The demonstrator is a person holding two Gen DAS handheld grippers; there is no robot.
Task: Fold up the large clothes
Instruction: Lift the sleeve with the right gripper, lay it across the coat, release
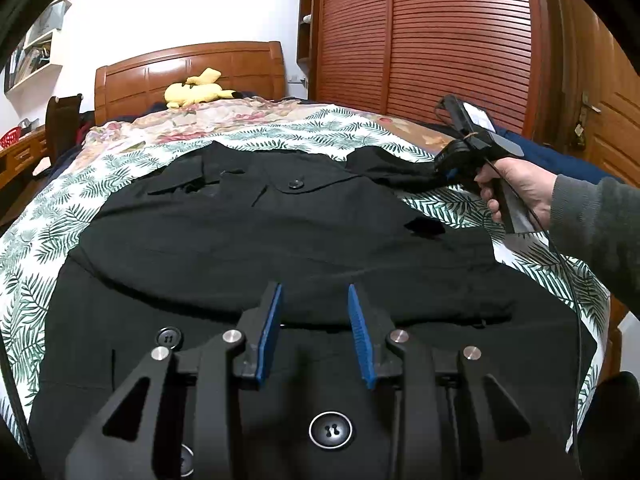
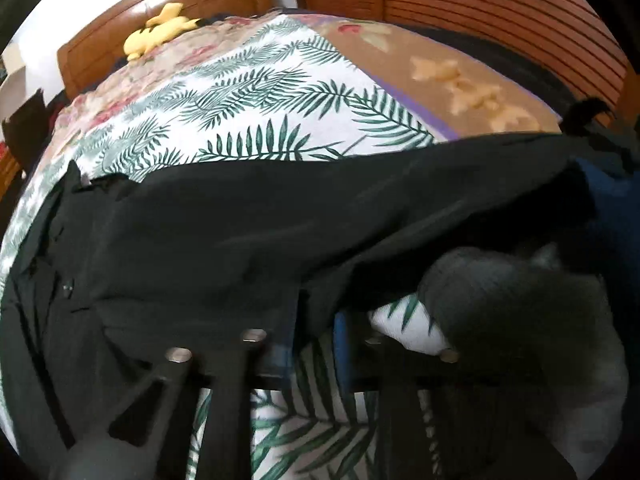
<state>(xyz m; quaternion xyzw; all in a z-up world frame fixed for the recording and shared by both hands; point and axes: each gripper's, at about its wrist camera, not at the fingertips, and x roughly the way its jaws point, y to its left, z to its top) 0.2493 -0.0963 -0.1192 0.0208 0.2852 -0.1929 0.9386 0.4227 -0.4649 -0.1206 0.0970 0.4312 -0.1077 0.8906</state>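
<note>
A large black coat (image 1: 280, 240) with big black buttons lies spread on the leaf-print bedspread (image 1: 36, 216), collar toward the headboard. My left gripper (image 1: 316, 292) is open and empty, its blue pads just above the coat's lower front. My right gripper (image 1: 440, 172) is at the coat's far right sleeve (image 1: 392, 168), held in a hand. In the right wrist view the right gripper (image 2: 316, 312) is shut on the black sleeve (image 2: 280, 224), which is lifted off the bedspread (image 2: 260, 120); the fingertips are hidden under the cloth.
A yellow plush toy (image 1: 196, 90) lies by the wooden headboard (image 1: 188, 68). A slatted wooden wardrobe (image 1: 440, 40) stands behind the bed. A desk with a chair (image 1: 60, 120) stands at the left. A grey sleeve (image 2: 520, 304) shows at the right wrist view's lower right.
</note>
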